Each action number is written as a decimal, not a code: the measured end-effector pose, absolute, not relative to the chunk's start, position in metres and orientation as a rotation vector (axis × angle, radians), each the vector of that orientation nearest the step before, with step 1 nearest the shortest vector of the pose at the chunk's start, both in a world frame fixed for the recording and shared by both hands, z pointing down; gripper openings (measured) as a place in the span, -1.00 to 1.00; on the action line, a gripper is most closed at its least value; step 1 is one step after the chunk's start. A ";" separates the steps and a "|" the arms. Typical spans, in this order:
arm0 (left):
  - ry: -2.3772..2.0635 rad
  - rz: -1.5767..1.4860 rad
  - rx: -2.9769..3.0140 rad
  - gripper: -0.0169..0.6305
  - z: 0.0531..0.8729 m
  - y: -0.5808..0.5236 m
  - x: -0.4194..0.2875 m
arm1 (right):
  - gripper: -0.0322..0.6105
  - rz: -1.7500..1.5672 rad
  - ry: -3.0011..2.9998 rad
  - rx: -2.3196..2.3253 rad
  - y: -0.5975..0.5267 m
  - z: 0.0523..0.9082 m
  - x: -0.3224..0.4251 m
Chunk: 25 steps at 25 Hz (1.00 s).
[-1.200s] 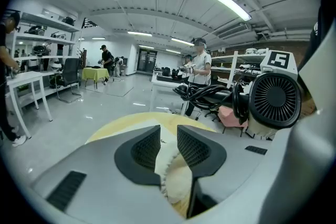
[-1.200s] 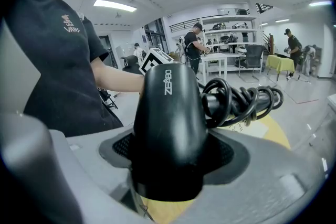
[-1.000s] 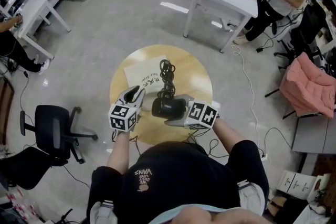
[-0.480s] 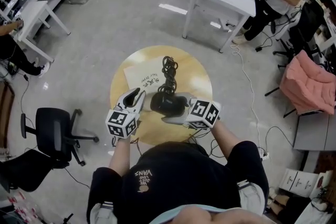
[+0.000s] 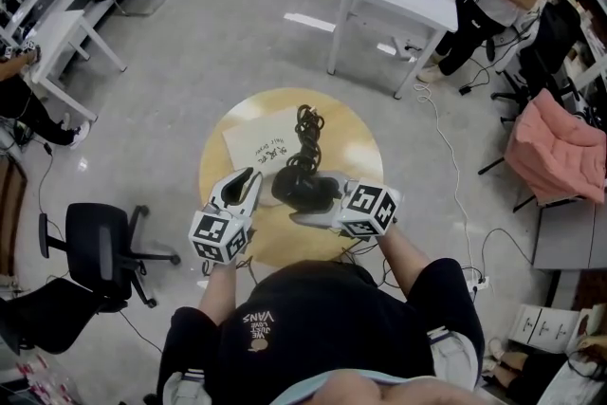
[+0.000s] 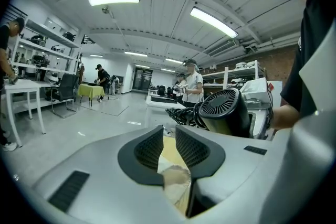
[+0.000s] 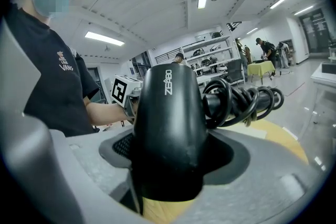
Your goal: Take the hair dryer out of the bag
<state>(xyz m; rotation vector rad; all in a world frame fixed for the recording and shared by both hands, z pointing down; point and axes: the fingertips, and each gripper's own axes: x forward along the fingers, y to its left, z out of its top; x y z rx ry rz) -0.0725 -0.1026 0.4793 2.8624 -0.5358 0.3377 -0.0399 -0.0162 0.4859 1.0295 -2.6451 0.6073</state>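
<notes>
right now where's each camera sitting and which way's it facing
Head view: on the person's head, looking steeply down at the round table; their torso, left tongs and right tongs show.
Left gripper view: rides the left tongs, facing across the room; its jaws, just now closing, have something pale between them.
Right gripper view: rides the right tongs, facing across the person's torso; jaws clamp the hair dryer.
Shared: all three show the hair dryer.

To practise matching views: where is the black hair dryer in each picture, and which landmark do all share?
Head view: hair dryer at centre.
Left gripper view: hair dryer right of centre, grille facing camera.
Right gripper view: hair dryer centred between the jaws.
Shared landmark: its coiled cord.
</notes>
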 end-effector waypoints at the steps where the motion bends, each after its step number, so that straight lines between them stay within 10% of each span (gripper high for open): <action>1: -0.539 0.332 2.863 -0.69 0.478 -0.102 -0.074 | 0.19 0.613 -2.658 1.038 -0.016 0.484 -0.039; 25: -0.539 0.209 2.916 -0.89 0.447 -0.081 -0.084 | 0.19 0.679 -2.906 1.172 -0.011 0.441 -0.042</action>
